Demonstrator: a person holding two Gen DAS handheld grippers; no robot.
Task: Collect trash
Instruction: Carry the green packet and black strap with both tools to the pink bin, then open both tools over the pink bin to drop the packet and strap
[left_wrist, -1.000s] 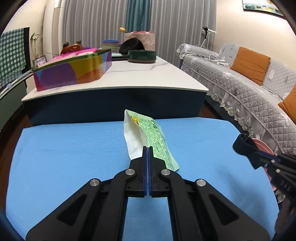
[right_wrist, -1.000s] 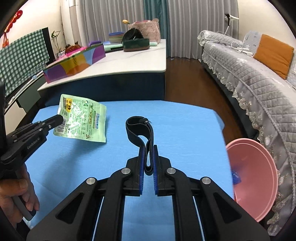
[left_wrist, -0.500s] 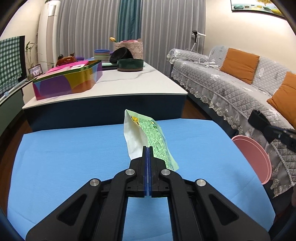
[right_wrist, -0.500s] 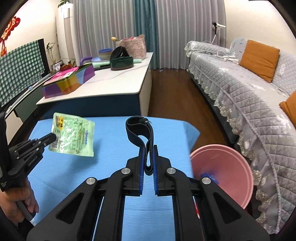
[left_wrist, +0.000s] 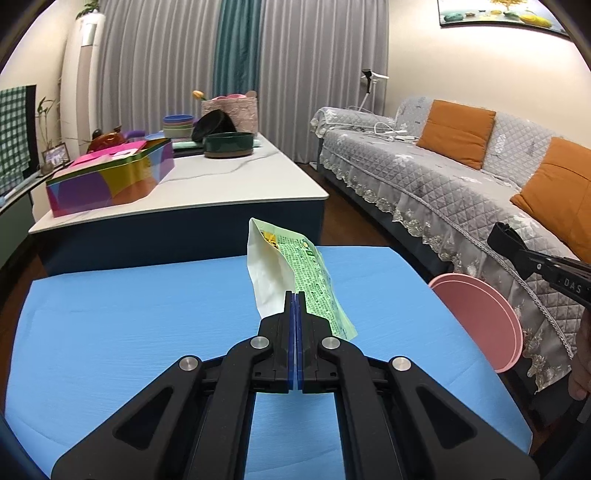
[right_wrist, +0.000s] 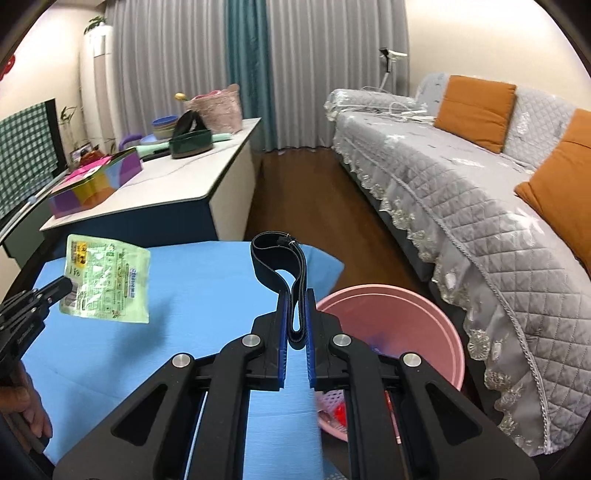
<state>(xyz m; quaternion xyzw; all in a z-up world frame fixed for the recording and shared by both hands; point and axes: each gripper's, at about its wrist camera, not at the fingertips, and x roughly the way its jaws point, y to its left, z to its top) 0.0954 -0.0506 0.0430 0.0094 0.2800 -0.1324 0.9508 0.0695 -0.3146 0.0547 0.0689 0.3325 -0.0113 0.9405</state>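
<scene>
Green and white, a crinkled snack wrapper (left_wrist: 295, 273) is hanging pinched in the left gripper (left_wrist: 295, 314), whose jaws are pressing tight together on the packet's lower edge and holding it clear above the blue tabletop (left_wrist: 129, 314). Seen from the right wrist camera, the same wrapper (right_wrist: 107, 280) is dangling at the tip of the left gripper (right_wrist: 61, 288) over the table's left part, with a person's hand (right_wrist: 26, 410) gripping the tool's handle at the lower left edge. The right gripper (right_wrist: 295, 314) is clamping a folded black elastic strap (right_wrist: 284, 266), the loop sticking up and forward out of the nearly closed jaws. Just past the table's right edge, a pink plastic bin (right_wrist: 399, 314) is standing on the wooden floor beside the grey quilted sofa (right_wrist: 461, 177), with some red and blue scraps showing inside it. Behind the blue surface, a white-topped table (left_wrist: 221, 181) is carrying a multicoloured box (left_wrist: 110, 177) and a dark green bowl (left_wrist: 229, 144).
</scene>
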